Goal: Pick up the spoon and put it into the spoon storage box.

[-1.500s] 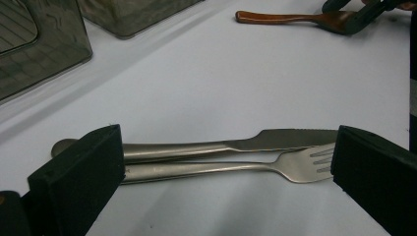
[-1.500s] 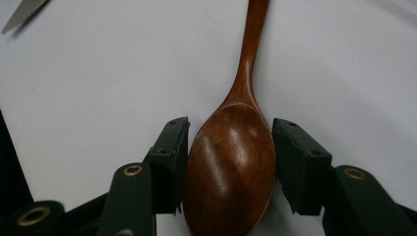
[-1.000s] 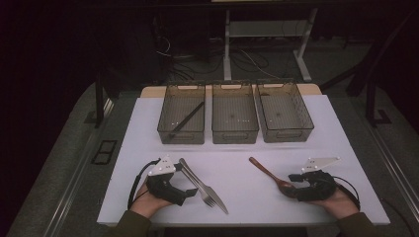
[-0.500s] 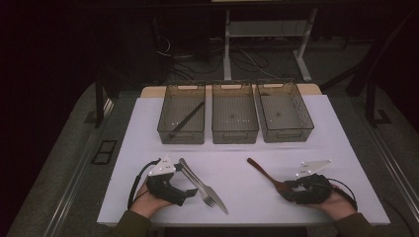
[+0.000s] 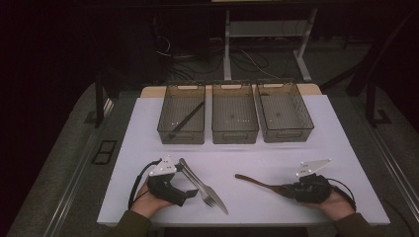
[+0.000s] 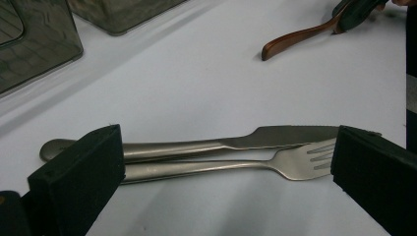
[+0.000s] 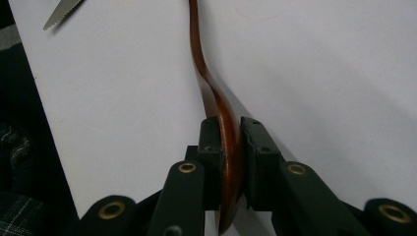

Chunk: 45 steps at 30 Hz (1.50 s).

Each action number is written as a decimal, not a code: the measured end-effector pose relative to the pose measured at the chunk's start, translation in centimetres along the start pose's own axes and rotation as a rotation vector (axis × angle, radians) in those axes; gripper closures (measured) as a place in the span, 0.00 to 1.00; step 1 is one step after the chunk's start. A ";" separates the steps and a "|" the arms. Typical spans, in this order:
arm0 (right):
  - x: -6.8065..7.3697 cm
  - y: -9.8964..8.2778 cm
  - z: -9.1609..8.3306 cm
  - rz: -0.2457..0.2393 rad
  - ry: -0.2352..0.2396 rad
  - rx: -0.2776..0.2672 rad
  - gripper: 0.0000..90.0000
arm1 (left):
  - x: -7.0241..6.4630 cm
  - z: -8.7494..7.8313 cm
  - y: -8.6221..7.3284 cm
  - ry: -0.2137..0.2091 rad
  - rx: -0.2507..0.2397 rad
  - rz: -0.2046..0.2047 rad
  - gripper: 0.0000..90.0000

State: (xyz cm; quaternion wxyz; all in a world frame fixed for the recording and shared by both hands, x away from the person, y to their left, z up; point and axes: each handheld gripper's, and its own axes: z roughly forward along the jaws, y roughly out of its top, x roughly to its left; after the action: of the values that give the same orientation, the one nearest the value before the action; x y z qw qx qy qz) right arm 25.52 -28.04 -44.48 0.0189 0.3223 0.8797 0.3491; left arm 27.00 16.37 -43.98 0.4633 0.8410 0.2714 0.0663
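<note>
On the counter (image 5: 341, 148), right hand-held gripper (image 7: 231, 140) has just closed on the wooden spoon (image 7: 209, 83), apparently at its bowl; light, rigid, smooth; left hand-held gripper (image 6: 221, 162) open.

Setting: lab or test room, dimly lit. Evidence: white worktop (image 5: 336, 163) on grey carpeted floor (image 5: 64, 153); loose cables (image 5: 247, 59) trailing beneath a metal-legged desk frame (image 5: 227, 44) behind; three identical clear bins (image 5: 234, 136) lined up in a row.

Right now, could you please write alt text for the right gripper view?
The right hand-held gripper is shut on a brown wooden spoon, its handle stretching away over the white table. A serrated knife tip shows top left.
</note>
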 end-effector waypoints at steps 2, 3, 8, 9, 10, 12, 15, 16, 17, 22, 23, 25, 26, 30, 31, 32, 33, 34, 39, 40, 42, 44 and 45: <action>0.0 0.0 0.0 0.004 0.003 -0.003 0.88 | 0.0 0.0 0.0 -0.001 0.000 0.001 0.00; -0.1 0.0 0.0 0.008 0.003 -0.005 0.88 | 0.0 0.0 0.0 -0.003 0.000 0.001 0.00; -0.1 0.0 0.0 0.010 0.009 -0.016 0.88 | 0.0 0.1 0.0 -0.004 -0.004 0.000 0.00; -0.1 0.0 -0.1 0.013 0.007 -0.020 0.88 | 0.0 0.0 0.0 -0.004 -0.004 0.001 0.00; -0.2 0.0 -0.2 0.015 0.002 -0.023 0.88 | 0.0 0.0 0.0 -0.005 -0.004 0.001 0.00; -0.2 0.0 -0.3 0.028 0.000 -0.042 0.88 | 0.0 0.0 0.0 -0.005 -0.005 0.000 0.00; -0.4 0.0 -0.6 0.038 -0.008 -0.064 0.88 | 0.1 0.0 0.0 -0.007 -0.005 0.000 0.00; -0.5 0.0 -0.7 0.042 -0.013 -0.071 0.88 | 0.1 0.0 0.0 -0.008 -0.006 0.000 0.00; -0.6 0.0 -0.8 0.046 -0.016 -0.078 0.88 | 0.1 0.0 0.0 -0.007 -0.006 -0.001 0.00; -0.9 -0.1 -1.3 0.068 -0.035 -0.118 0.88 | 0.1 0.0 0.0 -0.009 -0.010 -0.002 0.00; -0.9 -0.1 -1.4 0.071 -0.039 -0.127 0.88 | 0.1 0.0 0.0 -0.010 -0.011 -0.003 0.00; -1.0 -0.1 -1.5 0.075 -0.049 -0.136 0.88 | 0.1 0.1 0.0 -0.012 -0.012 -0.005 0.00; -1.1 -0.1 -1.6 0.077 -0.052 -0.141 0.88 | 0.1 0.1 0.0 -0.012 -0.012 -0.004 0.00; -1.2 0.1 -2.0 0.094 -0.063 -0.152 0.88 | 0.1 0.1 0.0 -0.011 -0.012 -0.004 0.00; -1.2 0.1 -2.0 0.096 -0.066 -0.158 0.88 | 0.1 0.1 0.0 -0.010 -0.012 -0.005 0.00; -1.2 0.1 -2.1 0.094 -0.072 -0.162 0.88 | 0.1 0.0 0.0 -0.008 -0.009 0.000 0.00; -1.2 0.2 -2.2 0.097 -0.078 -0.162 0.88 | 0.2 0.0 0.1 -0.006 -0.011 0.001 0.00; -1.2 0.3 -2.3 0.098 -0.080 -0.167 0.88 | 0.2 0.0 0.1 -0.002 -0.013 0.001 0.00; -1.4 0.5 -2.9 0.113 -0.097 -0.204 0.88 | 0.1 -0.2 0.2 0.005 -0.025 0.008 0.00; -1.5 0.6 -3.0 0.115 -0.102 -0.208 0.88 | 0.1 -0.2 0.2 0.004 -0.024 0.011 0.00; -1.5 0.8 -3.2 0.116 -0.114 -0.220 0.88 | 0.0 -0.2 0.2 -0.001 -0.025 0.010 0.00; -1.5 1.0 -3.4 0.122 -0.125 -0.230 0.88 | -0.1 -0.1 0.2 -0.003 -0.025 0.008 0.00; -1.6 1.1 -3.4 0.128 -0.129 -0.237 0.88 | -0.1 -0.1 0.2 -0.004 -0.026 0.006 0.00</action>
State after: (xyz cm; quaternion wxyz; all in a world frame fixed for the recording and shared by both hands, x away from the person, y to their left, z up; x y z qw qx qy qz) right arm 26.49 -30.39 -41.47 0.0911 0.3950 0.8069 0.4296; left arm 26.99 16.31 -43.78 0.4747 0.8358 0.2671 0.0696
